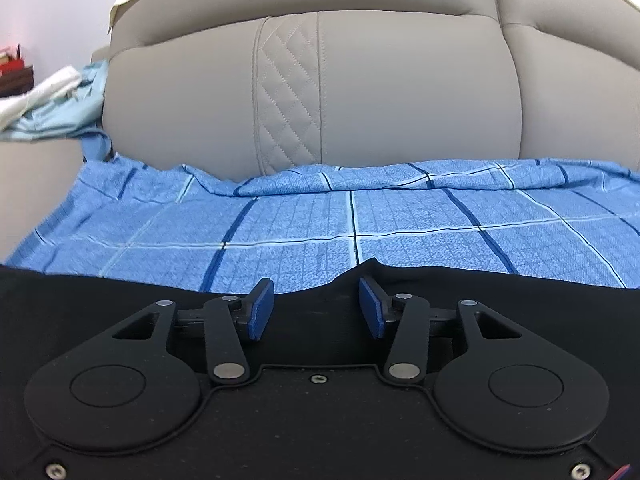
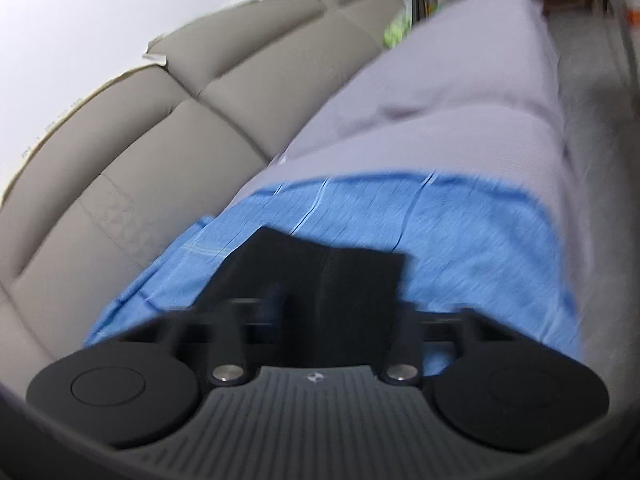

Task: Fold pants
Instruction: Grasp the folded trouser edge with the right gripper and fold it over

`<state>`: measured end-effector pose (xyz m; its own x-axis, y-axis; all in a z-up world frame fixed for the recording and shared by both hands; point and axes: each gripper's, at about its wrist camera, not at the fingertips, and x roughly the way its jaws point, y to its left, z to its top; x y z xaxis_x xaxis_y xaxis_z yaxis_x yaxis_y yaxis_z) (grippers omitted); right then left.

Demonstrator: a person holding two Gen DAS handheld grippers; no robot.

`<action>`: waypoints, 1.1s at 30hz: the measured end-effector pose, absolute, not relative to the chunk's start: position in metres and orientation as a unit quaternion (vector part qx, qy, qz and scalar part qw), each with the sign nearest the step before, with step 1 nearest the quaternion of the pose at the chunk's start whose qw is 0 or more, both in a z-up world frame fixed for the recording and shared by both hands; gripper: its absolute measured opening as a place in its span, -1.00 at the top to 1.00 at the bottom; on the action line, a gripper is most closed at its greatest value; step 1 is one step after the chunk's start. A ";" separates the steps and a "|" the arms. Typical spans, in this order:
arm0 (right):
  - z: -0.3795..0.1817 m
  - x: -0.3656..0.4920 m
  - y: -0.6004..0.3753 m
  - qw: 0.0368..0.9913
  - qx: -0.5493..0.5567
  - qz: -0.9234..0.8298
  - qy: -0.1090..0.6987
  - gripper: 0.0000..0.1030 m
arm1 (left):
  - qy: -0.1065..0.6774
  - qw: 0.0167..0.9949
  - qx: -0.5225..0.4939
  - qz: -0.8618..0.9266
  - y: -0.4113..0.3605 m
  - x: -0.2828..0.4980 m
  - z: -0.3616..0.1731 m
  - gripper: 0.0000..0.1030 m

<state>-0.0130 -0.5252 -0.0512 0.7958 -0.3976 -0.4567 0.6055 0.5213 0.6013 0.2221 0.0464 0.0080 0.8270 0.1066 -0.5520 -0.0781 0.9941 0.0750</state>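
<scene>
Black pants (image 1: 100, 292) lie across the front of a blue checked sheet (image 1: 400, 220) on the sofa seat. In the left wrist view my left gripper (image 1: 316, 308) is low over the pants' far edge, its blue pads (image 1: 262, 308) apart and not pressing the cloth. The right wrist view is blurred. There a flap of the black pants (image 2: 332, 264) rises between the fingers of my right gripper (image 2: 316, 300), which looks closed on it. The cloth hides the right finger. The blue sheet (image 2: 480, 240) lies beneath.
The beige padded sofa back (image 1: 400, 100) rises just behind the sheet. A heap of pale blue and white clothes (image 1: 60, 108) sits at the far left by the armrest (image 1: 32, 184). A lilac cover (image 2: 440, 100) runs along the seat beyond the sheet, with grey floor (image 2: 600, 160) to its right.
</scene>
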 end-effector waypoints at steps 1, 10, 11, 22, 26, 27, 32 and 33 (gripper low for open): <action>-0.051 -0.010 -0.523 0.860 0.399 -0.287 0.136 0.63 | 0.296 0.954 0.024 0.045 0.048 0.220 0.012 0.13; 0.035 0.079 -0.408 0.943 0.196 -0.196 0.185 0.79 | 0.310 0.948 -0.055 0.040 0.118 0.175 0.046 0.13; 0.043 0.095 -0.376 0.955 0.159 -0.162 0.192 0.79 | 0.307 0.949 -0.059 0.042 0.126 0.169 0.046 0.13; -0.025 0.093 -0.052 0.939 -0.136 0.180 0.262 0.68 | 0.326 0.941 -0.077 0.049 0.183 0.111 0.025 0.12; -0.037 0.057 -0.022 0.938 -0.223 0.169 0.206 -0.06 | 0.328 0.941 -0.080 0.025 0.180 0.100 0.026 0.11; -0.034 0.052 -0.024 0.937 -0.216 0.184 0.206 -0.14 | 0.329 0.941 -0.082 0.017 0.177 0.098 0.027 0.11; -0.025 0.025 -0.046 0.930 -0.168 0.249 0.211 -0.67 | 0.326 0.940 -0.094 -0.029 0.157 0.091 0.033 -0.02; -0.025 0.018 -0.049 0.929 -0.169 0.254 0.211 -0.68 | 0.325 0.940 -0.093 -0.041 0.150 0.089 0.035 -0.02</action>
